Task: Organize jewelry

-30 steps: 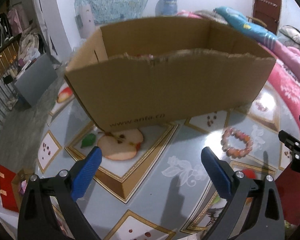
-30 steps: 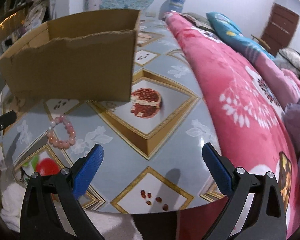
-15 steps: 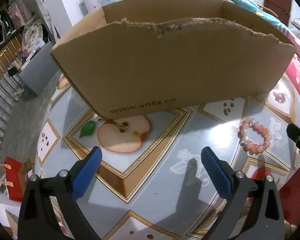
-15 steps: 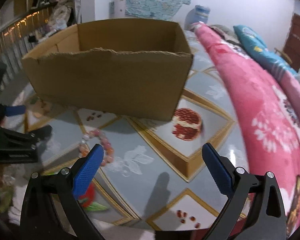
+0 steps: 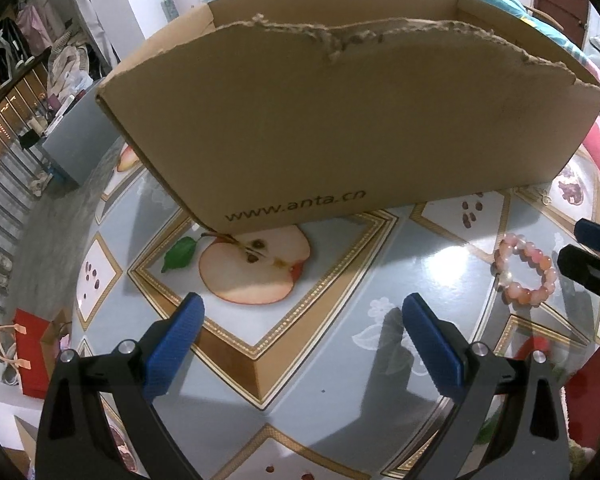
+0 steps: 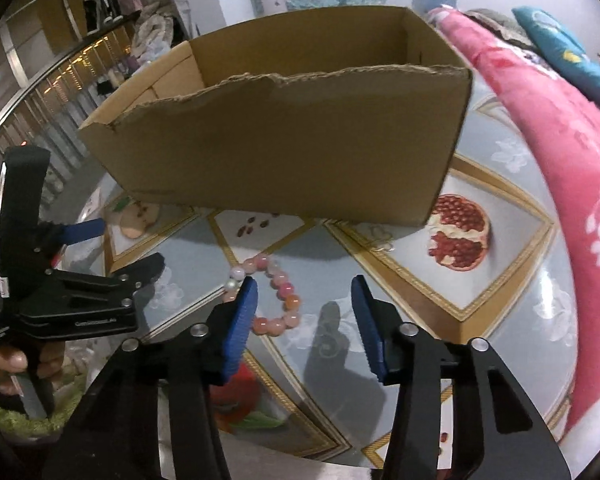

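A pink bead bracelet lies flat on the table's fruit-print cloth, in front of an open cardboard box. My right gripper hovers over it with its jaws closing. The ring's right half shows between the blue pads, which do not touch it, and the left finger hides the rest. In the left wrist view the bracelet sits far right, beside the right gripper's tips. My left gripper is open and holds nothing, over the apple print before the box.
A pink floral blanket runs along the table's right side. The left gripper, in a person's hand, stands at the left. A red bag and a grey cabinet are on the floor beyond the table's left edge.
The right gripper has swung left from the pomegranate print to the bracelet, and its jaws have narrowed. The left gripper has come closer to the box. The bracelet has not moved.
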Demonstrator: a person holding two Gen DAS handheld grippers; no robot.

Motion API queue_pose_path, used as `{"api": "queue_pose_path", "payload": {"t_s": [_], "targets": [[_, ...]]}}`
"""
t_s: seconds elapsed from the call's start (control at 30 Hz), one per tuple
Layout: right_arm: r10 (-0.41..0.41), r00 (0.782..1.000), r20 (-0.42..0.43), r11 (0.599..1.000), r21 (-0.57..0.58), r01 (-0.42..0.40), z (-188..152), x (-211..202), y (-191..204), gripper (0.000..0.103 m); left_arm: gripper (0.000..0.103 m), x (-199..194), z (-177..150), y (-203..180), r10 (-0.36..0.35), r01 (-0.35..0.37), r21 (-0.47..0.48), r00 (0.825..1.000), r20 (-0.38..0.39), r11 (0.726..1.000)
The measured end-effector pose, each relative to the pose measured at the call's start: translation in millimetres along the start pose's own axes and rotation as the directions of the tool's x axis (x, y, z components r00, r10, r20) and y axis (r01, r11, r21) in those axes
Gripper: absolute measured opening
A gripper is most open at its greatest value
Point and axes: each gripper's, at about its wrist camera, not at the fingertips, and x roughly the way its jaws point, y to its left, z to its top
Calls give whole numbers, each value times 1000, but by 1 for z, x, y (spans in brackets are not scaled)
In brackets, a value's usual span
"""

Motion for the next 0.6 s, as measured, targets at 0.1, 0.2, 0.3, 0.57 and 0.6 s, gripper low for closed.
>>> {"api": "queue_pose_path", "payload": {"t_s": [0.1, 0.2, 0.3, 0.57, 0.6], "targets": [[20, 1000, -20, 1000, 3, -20, 0, 4, 3, 40, 97, 5, -2, -1, 2, -2, 1, 1000, -3, 1000], [25, 999, -39, 1000, 14, -25, 1, 9, 0, 33, 97, 6, -3, -1, -3, 3, 8, 1000, 9, 1000], [46, 997, -55, 998, 41, -44, -1, 10, -4, 29, 97, 2, -2, 2, -22, 21, 14, 999, 45, 1000], [93, 993, -75, 992, 96, -86, -4, 16, -13, 20, 97, -5, -5, 8, -82, 78, 39, 991, 108, 996], [98, 992, -76, 991, 99, -90, -4, 17, -12, 19, 97, -6, -5, 8, -93, 89, 41, 989, 117, 995]]}}
